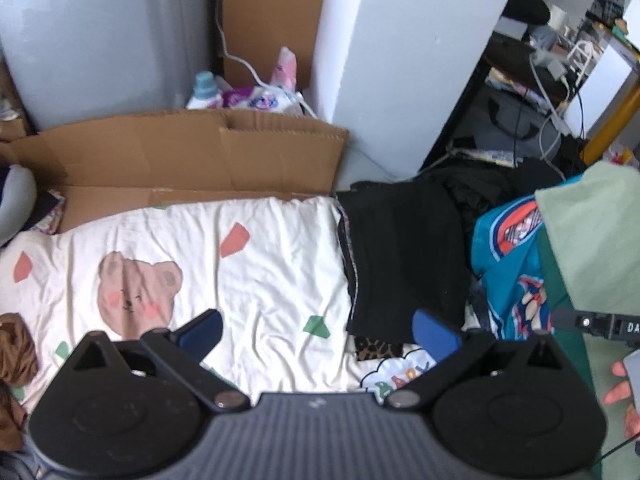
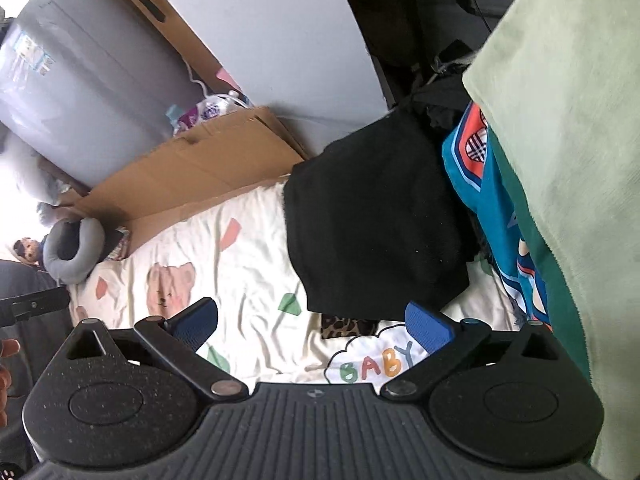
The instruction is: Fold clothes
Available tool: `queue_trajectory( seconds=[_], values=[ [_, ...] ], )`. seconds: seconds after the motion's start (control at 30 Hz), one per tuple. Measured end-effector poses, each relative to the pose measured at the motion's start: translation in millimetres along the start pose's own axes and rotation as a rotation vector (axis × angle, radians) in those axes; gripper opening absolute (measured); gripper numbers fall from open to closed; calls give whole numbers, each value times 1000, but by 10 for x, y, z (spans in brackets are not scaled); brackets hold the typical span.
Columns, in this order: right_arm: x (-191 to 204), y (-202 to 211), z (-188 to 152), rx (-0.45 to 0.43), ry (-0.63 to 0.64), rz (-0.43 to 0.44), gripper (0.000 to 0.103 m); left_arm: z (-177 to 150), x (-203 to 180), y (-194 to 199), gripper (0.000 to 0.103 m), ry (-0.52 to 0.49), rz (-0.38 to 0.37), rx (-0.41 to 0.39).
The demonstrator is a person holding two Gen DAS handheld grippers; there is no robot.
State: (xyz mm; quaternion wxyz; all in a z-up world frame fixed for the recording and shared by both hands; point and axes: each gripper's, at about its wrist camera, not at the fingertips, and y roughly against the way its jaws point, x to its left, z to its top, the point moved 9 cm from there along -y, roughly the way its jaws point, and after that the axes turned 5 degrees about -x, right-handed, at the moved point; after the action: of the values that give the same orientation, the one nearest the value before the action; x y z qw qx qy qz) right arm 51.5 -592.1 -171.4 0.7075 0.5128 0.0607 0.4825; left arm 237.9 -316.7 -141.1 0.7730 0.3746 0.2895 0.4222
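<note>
A folded black garment (image 1: 404,260) (image 2: 372,220) lies flat on the white bear-print sheet (image 1: 260,272) (image 2: 248,280), its near edge over a small leopard-print piece (image 1: 378,350) (image 2: 348,328). My left gripper (image 1: 320,334) hangs above the sheet, open, with nothing between its blue pads (image 1: 204,332). The right gripper (image 2: 314,328) is also open and empty above the garment's near edge. Its right pad (image 2: 430,330) overlaps the black cloth's corner in the picture, and I cannot tell whether it touches.
A teal printed cloth (image 1: 508,264) (image 2: 492,200) and a pale green cloth (image 1: 592,240) (image 2: 560,120) are piled to the right. Flattened cardboard (image 1: 180,156) (image 2: 192,176) lines the bed's far side. A grey neck pillow (image 2: 76,256) and a brown cloth (image 1: 16,348) lie at the left.
</note>
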Motion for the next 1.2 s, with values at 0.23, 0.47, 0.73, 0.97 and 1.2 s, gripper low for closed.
queue_trajectory(
  seconds=[0.23, 0.47, 0.73, 0.97, 1.2],
  values=[
    [202, 317, 121, -24, 21, 16, 103, 11, 41, 487, 103, 5, -31, -38],
    [320, 541, 198, -33, 24, 2, 103, 0, 313, 799, 103, -26, 3, -26],
    [494, 736, 258, -39, 38, 27, 103, -21, 628, 1225, 103, -5, 36, -76],
    [599, 887, 267, -44, 45, 60, 103, -200, 934, 1589, 103, 65, 33, -85],
    [783, 929, 259, -28, 69, 58, 103, -434, 1292, 1970, 103, 91, 119, -87]
  ],
)
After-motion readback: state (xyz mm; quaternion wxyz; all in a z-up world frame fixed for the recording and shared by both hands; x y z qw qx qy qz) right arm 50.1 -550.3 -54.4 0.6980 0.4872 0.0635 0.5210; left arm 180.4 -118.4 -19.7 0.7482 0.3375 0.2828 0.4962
